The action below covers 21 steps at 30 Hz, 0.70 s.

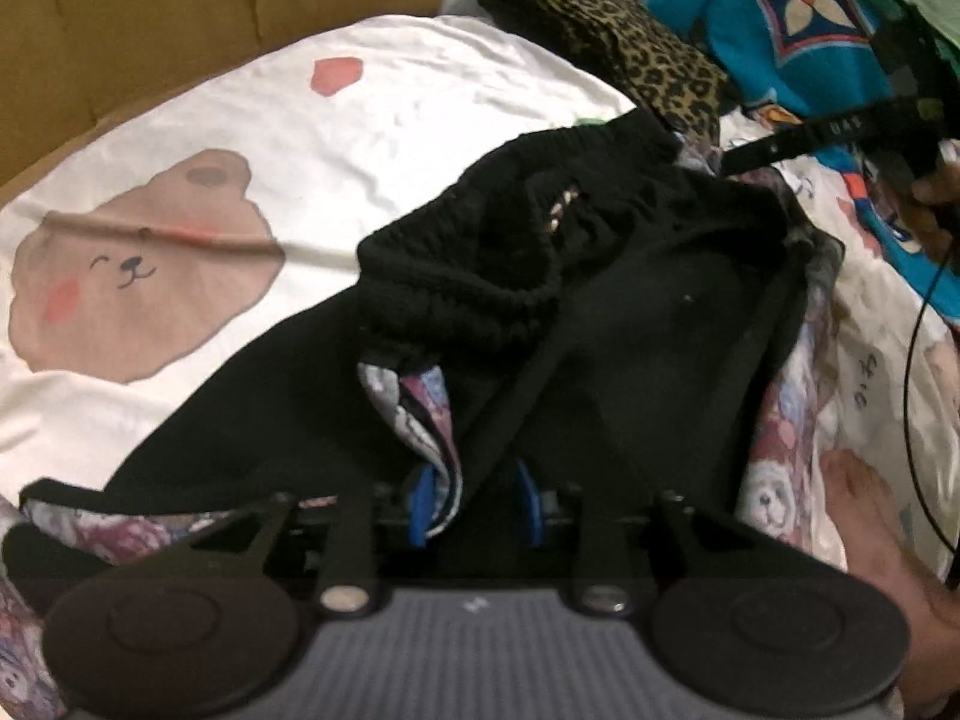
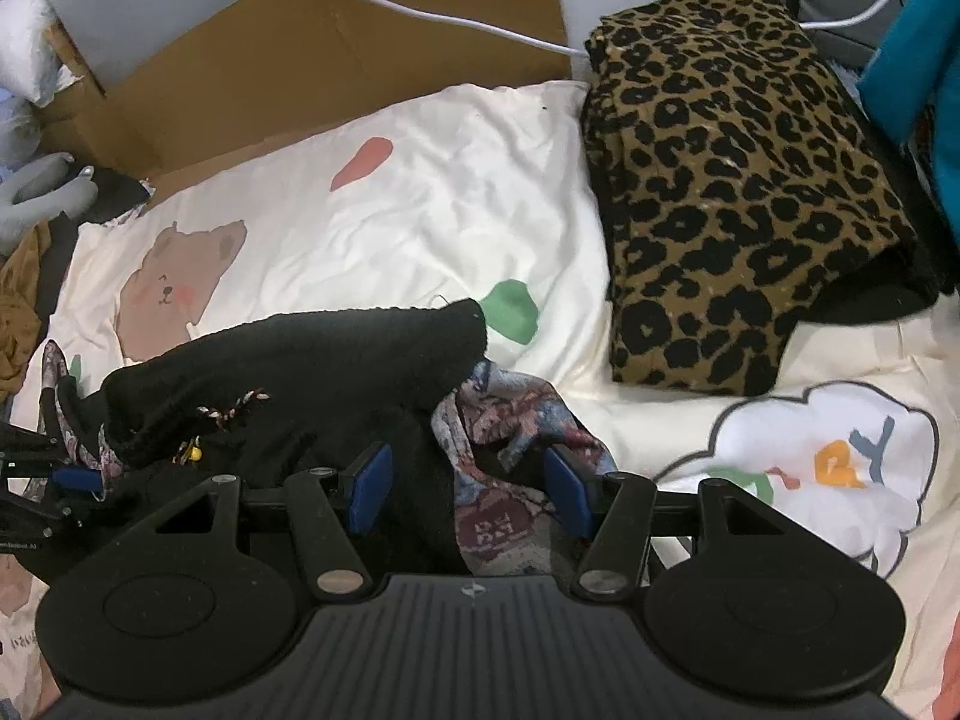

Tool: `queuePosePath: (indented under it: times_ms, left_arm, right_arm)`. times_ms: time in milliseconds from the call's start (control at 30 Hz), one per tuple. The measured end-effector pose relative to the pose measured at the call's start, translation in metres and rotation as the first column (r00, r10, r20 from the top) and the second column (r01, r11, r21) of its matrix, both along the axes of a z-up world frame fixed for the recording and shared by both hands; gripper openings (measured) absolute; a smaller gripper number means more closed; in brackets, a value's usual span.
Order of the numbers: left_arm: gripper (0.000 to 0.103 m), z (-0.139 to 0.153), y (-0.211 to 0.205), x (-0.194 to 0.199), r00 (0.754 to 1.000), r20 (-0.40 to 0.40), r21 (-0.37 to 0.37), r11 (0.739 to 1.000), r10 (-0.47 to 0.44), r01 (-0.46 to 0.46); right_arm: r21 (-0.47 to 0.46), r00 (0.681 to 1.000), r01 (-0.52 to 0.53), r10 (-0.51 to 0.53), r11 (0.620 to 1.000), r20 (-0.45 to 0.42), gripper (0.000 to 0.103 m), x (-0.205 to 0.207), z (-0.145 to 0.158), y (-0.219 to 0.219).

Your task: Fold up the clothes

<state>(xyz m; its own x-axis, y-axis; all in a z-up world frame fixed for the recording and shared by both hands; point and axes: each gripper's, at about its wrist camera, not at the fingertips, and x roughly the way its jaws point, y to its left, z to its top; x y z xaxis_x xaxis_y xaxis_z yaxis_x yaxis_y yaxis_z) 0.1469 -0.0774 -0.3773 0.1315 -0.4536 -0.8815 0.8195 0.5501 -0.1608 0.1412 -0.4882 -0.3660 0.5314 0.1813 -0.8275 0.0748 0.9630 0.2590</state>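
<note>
On the bed sheet [image 2: 456, 192], the bear print [image 2: 174, 288] lies at ten o'clock. The left gripper [image 1: 474, 504] pinches the black garment [image 1: 630, 324] and its floral lining [image 1: 432, 420] between blue pads, the cloth bunched at centre. In the right wrist view, the same garment [image 2: 300, 372] heaps at eight o'clock; the right gripper [image 2: 465, 489] stands parted, cloth lying between its pads without a visible squeeze. A folded leopard-print garment [image 2: 738, 180] rests at two o'clock, and a cardboard box [image 2: 336, 60] sits at eleven.
</note>
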Motion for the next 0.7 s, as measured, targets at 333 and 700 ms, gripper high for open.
queuePosePath:
  times_ms: [333,700]
  left_arm:
    - [0.030,0.035,0.023,0.020,0.996,0.024,-0.037,0.996,0.082,-0.081]
    - [0.031,0.024,0.025,0.061,0.985,-0.011,-0.085,0.982,0.170,-0.171]
  right_arm:
    - [0.002,0.999,0.034,-0.034,0.999,-0.010,0.063,-0.008,-0.004,-0.013]
    - [-0.009,0.999,0.037,-0.037,0.999,-0.008,0.063,-0.008,-0.004,-0.017]
